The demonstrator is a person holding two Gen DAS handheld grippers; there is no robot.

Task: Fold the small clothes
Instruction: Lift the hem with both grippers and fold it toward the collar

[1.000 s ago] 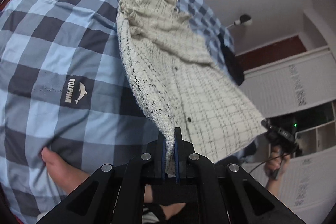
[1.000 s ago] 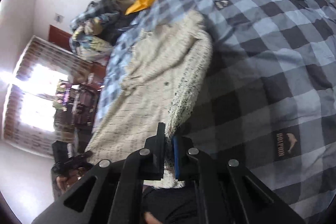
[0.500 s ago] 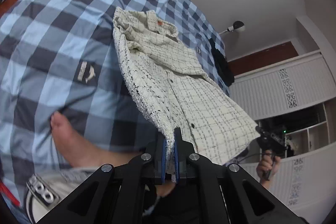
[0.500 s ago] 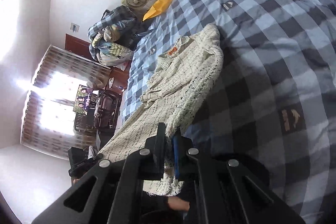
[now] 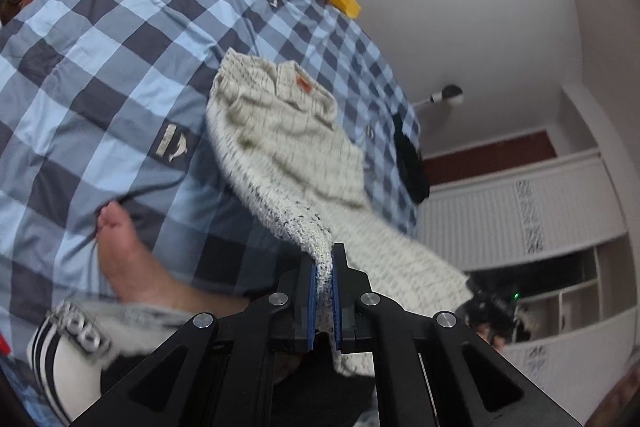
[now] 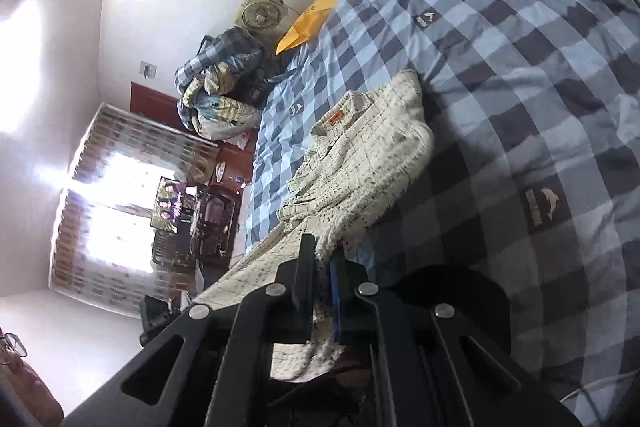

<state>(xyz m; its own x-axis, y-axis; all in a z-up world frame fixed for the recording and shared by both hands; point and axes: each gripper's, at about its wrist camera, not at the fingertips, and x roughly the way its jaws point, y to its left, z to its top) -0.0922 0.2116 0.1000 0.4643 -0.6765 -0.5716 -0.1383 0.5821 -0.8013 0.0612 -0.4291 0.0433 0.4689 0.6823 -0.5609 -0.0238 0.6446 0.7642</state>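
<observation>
Between my two tools hangs the hem of the cream checked shirt (image 5: 280, 147). Its long axis runs away from me, up the frame, to the collar lying on the blue checked bed (image 5: 100, 47). My left tool (image 5: 325, 291) is clamped shut on one hem corner, my right tool (image 6: 322, 279) shut on the other; both are equally near. Both point downward at a slant over the bed, hem lifted. I judge the fold must carry the hem forward toward the collar.
</observation>
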